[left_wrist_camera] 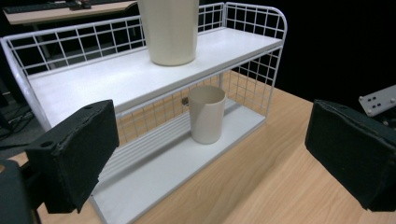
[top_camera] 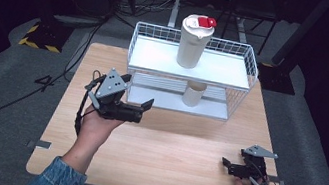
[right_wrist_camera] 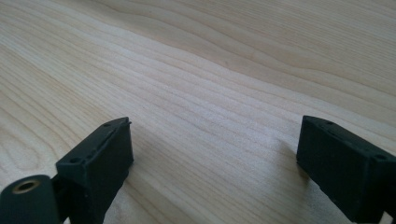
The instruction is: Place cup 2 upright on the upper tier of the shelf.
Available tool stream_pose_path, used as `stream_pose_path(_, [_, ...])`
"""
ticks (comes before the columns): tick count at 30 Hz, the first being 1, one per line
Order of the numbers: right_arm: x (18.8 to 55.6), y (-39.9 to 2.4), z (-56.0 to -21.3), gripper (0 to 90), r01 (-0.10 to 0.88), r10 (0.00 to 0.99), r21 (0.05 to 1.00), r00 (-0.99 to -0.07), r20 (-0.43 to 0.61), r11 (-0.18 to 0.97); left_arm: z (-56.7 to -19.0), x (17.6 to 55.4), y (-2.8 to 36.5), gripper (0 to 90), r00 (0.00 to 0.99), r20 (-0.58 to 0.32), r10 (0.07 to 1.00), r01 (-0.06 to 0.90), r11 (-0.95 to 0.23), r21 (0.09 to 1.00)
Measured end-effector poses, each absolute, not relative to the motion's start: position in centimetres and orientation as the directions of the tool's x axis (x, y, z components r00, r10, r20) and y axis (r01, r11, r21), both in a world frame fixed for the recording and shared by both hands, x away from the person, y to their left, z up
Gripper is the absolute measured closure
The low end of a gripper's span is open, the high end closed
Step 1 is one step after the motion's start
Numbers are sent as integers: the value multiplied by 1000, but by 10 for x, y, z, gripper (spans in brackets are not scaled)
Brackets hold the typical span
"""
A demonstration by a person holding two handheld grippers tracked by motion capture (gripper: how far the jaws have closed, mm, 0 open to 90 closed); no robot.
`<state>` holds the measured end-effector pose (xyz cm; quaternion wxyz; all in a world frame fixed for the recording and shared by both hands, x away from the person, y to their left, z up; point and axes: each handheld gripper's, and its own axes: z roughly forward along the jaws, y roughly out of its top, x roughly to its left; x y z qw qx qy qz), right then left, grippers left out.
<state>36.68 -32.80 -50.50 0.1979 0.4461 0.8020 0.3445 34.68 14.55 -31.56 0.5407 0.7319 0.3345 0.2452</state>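
A white wire rack (top_camera: 158, 57) with two shelves stands at the back of the wooden table. On its top shelf is a tall cream tumbler (top_camera: 192, 44) with a white and red lid. A small cream cup (top_camera: 193, 95) stands upright on the lower shelf. My left gripper (top_camera: 142, 110) hovers in front of the rack's left end, open and empty. In the left gripper view its jaws stand wide apart, with the cup (left_wrist_camera: 205, 114) farther off between them, the tumbler (left_wrist_camera: 170, 30) above it, and the rack (left_wrist_camera: 93, 84). My right gripper (top_camera: 226, 166) is low at the table's front right, open over bare wood (right_wrist_camera: 215, 140).
The wooden table (top_camera: 168, 149) has bare wood between the rack and its front edge. Cables run over the grey floor at the left. A black and yellow striped base (top_camera: 37, 37) sits beyond the table's back left corner. Desk legs stand behind the rack.
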Motion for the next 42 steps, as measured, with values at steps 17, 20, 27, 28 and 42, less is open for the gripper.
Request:
stream_pose_path(17, [367,-328,-505,111,579,852,729,-524,-10,364,-373,324,175,47,667,-16,745,279,-231,932])
stream_pose_path(20, [367,-328,-505,111,580,852,729,-523,-9,364,-380,322,178,48,661,-7,750,291,-247,924])
stream_pose_path(27, [367,-328,-505,111,579,851,729,-525,-11,366,-407,320,182,48,675,-5,738,326,-293,899])
stream_pose_path(28, [367,-328,-505,111,579,851,728,-525,-11,367,-412,320,183,48,674,-11,738,333,-291,897])
stream_pose_path(42, [367,-328,-505,111,579,851,729,-525,-11,366,-469,324,201,56,590,-28,807,476,-320,819])
